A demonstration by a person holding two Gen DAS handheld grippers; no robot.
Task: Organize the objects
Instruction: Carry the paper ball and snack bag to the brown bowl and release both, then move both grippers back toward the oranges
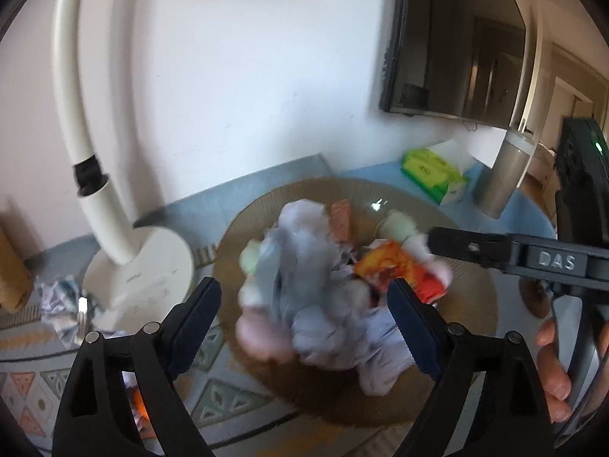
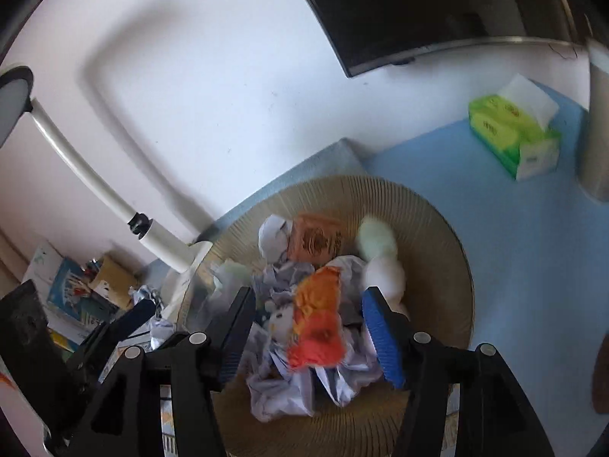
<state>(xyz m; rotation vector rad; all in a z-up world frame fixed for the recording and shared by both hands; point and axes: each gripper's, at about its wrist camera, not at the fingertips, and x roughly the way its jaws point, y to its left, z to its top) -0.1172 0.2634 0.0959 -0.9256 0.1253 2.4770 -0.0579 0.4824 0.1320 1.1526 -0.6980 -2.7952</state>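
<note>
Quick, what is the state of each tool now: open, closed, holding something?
Left tool: open, holding nothing, above the crumpled paper pile.
Right tool: open, holding nothing, straddling the orange packet in the woven basket.

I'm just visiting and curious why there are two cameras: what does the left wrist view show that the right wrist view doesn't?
Only the left wrist view shows the lamp's round base and the person's hand holding the right gripper.

Only the right wrist view shows the lamp head and stacked books.

Both show the woven tray piled with crumpled paper, and the green tissue box.
</note>
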